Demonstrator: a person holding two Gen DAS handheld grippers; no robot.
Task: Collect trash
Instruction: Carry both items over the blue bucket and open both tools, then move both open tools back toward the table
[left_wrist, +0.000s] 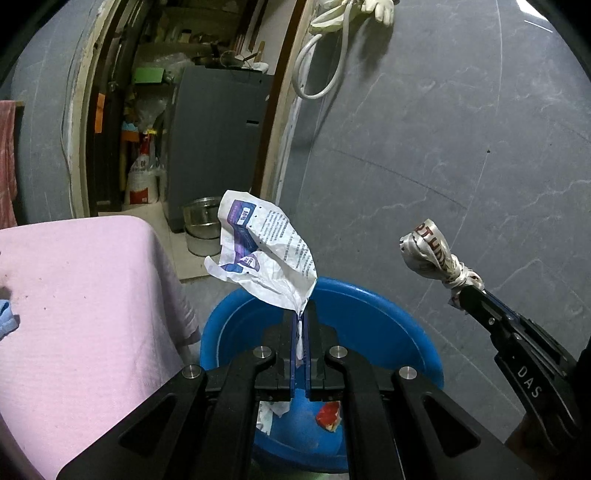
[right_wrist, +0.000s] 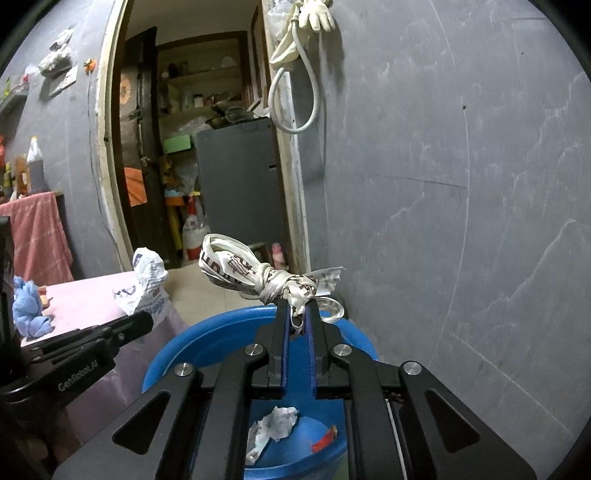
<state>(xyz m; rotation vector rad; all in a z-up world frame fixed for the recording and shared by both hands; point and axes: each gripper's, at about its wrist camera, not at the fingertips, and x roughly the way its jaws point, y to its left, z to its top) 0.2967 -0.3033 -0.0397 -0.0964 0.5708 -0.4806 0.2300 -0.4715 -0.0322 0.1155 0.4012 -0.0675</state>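
While a blue cloth (right_wrist: 31, 308) lies on the pink-covered table (left_wrist: 92, 295) at the left, the left claw (left_wrist: 303, 314) is clamped on a crumpled printed wrapper (left_wrist: 264, 247) above the blue basin (left_wrist: 369, 314). Right of it, the right claw (right_wrist: 300, 314) pinches a knotted white bag (right_wrist: 258, 275) over the same basin. With a paper wad (right_wrist: 273, 424) and red scrap (right_wrist: 325, 439) already inside, I judge collecting well along, both held pieces awaiting release.

A round blue plastic tub (right_wrist: 207, 339) is set on the floor beside the pink-cloth-covered table (left_wrist: 85, 295), which lies to its left. Crumpled white paper (right_wrist: 275, 424) and a red wrapper scrap (right_wrist: 325, 437) are lodged inside it. A grey wall (right_wrist: 461, 221) is found behind.
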